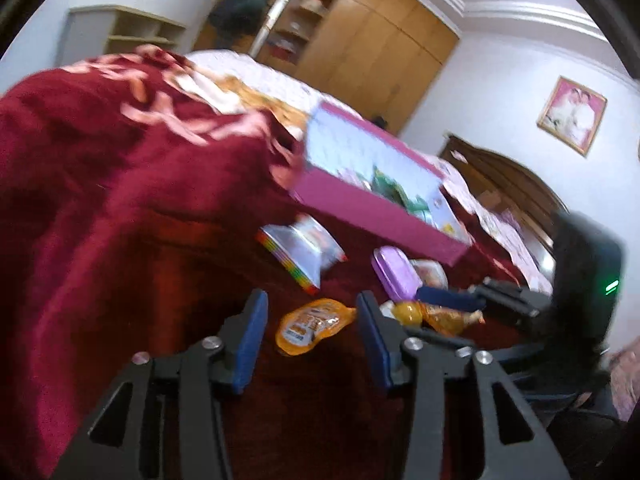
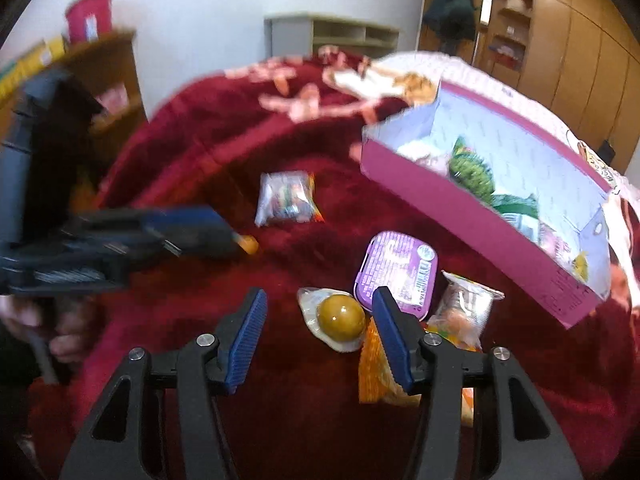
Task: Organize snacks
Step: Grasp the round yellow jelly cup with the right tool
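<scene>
Snacks lie on a red blanket (image 1: 120, 200). My left gripper (image 1: 312, 316) is open, with an orange snack pouch (image 1: 310, 326) lying between its fingers. A clear candy bag (image 1: 304, 250) (image 2: 286, 198) lies beyond. My right gripper (image 2: 320, 316) is open above a packed brown egg (image 2: 340, 318). A purple tub (image 2: 394, 268) (image 1: 394, 272), an orange packet (image 2: 376, 372) and a clear wrapped snack (image 2: 464, 308) lie beside it. A pink box (image 2: 472, 216) (image 1: 380, 204) holds several snacks. The right gripper shows in the left wrist view (image 1: 472, 300), the left one in the right wrist view (image 2: 192, 228).
A white patterned sheet (image 1: 272, 76) lies behind the blanket. Wooden wardrobes (image 1: 380, 44) and a small shelf unit (image 2: 332, 34) stand by the walls. A dark wooden headboard (image 1: 504, 176) is at the right.
</scene>
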The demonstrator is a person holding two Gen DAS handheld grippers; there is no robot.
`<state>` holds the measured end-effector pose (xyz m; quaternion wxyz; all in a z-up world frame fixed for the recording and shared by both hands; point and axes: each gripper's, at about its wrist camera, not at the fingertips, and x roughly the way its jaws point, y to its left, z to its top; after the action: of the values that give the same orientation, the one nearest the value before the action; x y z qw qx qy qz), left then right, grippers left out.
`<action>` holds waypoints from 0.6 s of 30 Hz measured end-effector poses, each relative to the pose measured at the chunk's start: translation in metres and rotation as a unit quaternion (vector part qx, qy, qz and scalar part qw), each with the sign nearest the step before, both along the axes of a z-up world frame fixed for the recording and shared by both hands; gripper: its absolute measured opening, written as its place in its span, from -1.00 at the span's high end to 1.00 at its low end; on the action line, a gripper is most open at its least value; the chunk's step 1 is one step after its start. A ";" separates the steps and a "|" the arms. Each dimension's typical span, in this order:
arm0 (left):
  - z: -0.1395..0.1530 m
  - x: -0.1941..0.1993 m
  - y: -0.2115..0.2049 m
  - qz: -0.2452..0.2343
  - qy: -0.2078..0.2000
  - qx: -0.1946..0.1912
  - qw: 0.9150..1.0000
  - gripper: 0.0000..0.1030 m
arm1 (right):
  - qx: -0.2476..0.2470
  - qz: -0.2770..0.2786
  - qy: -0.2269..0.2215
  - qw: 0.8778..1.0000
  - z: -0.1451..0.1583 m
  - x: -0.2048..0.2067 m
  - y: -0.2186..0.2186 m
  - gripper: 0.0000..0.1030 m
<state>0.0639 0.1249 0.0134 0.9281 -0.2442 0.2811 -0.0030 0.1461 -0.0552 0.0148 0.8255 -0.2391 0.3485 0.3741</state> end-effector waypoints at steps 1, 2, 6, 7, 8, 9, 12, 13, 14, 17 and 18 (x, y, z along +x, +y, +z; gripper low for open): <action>0.002 -0.003 0.002 0.005 -0.006 0.003 1.000 0.05 | -0.013 -0.002 -0.005 1.000 -0.006 0.001 0.002 -0.05; 0.004 -0.006 0.003 0.008 -0.012 0.009 1.000 0.06 | -0.018 0.000 -0.011 1.000 -0.008 -0.001 0.003 0.00; 0.005 -0.006 -0.009 -0.031 -0.009 0.041 0.999 0.07 | -0.024 0.027 -0.018 0.999 -0.009 -0.003 -0.002 0.32; 0.005 -0.004 -0.012 -0.039 -0.007 0.044 0.998 0.08 | -0.020 0.030 -0.012 0.999 -0.009 -0.001 -0.002 0.34; 0.004 -0.002 -0.014 -0.048 -0.004 0.047 0.998 0.08 | -0.017 0.030 -0.008 0.999 -0.009 0.001 -0.003 0.36; 0.003 0.001 -0.017 -0.056 0.004 0.050 0.997 0.08 | -0.015 0.029 -0.007 0.999 -0.009 0.001 -0.004 0.37; -0.004 0.008 -0.019 -0.062 0.024 0.054 0.996 0.08 | -0.008 0.026 -0.004 1.000 -0.008 0.001 -0.002 0.40; -0.005 0.008 -0.020 -0.062 0.027 0.057 0.996 0.08 | 0.003 0.021 0.003 1.000 -0.007 0.003 -0.003 0.47; -0.004 0.008 -0.021 -0.062 0.027 0.060 0.996 0.08 | 0.017 0.014 0.014 1.000 -0.005 0.007 -0.007 0.47; -0.003 0.009 -0.026 -0.066 0.028 0.077 0.994 0.08 | 0.110 -0.008 0.113 0.987 0.001 0.026 -0.033 0.47; -0.002 0.009 -0.029 -0.071 0.029 0.084 0.994 0.08 | 0.140 -0.015 0.152 0.978 0.000 0.032 -0.042 0.47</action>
<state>0.0731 0.0958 0.0109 0.9342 -0.1452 0.3237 -0.0383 0.1781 -0.0974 0.0151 0.7935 -0.0567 0.4176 0.4390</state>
